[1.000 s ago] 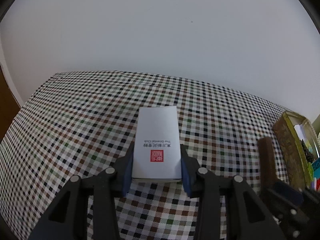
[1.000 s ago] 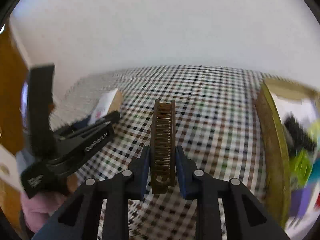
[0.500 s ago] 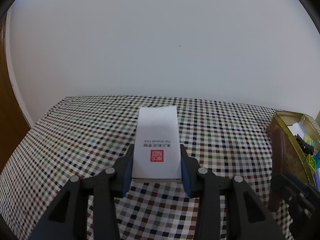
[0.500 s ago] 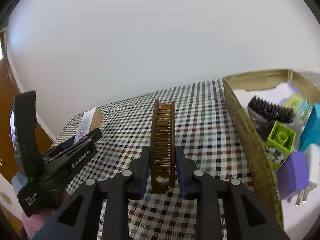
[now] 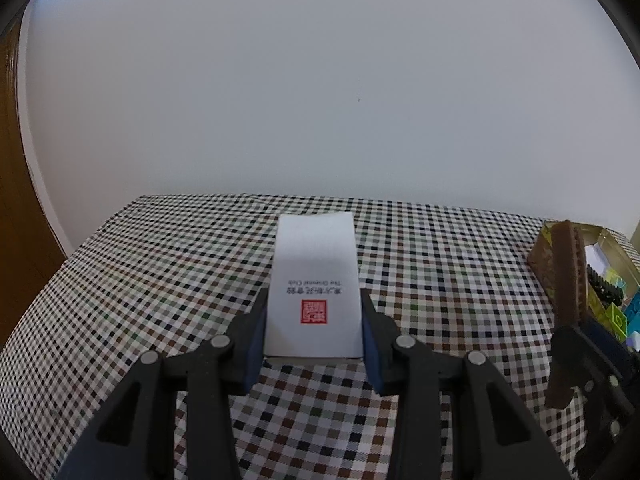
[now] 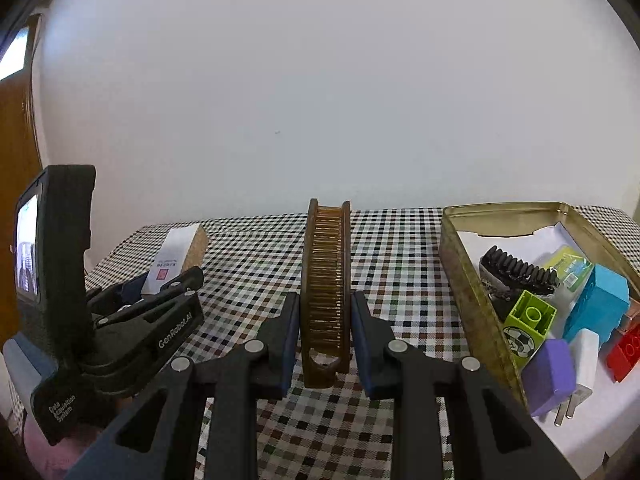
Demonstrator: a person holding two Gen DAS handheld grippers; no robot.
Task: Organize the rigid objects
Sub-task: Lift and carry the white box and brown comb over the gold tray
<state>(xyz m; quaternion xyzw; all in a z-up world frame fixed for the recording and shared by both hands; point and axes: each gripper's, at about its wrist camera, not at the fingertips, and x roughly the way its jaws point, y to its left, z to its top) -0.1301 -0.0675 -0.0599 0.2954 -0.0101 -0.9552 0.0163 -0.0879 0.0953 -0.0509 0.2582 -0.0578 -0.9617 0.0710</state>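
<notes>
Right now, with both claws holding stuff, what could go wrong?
The right claw pinches the brown comb only near its bottom end, so it might tip or slip. The tin box already looks crowded, so the comb may not lie flat. The left claw, holding the white box, sits close and might bump it.

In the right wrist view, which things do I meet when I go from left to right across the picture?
Left gripper holding the white box → brown comb in the right gripper → gold tin → green block → blue block
</notes>
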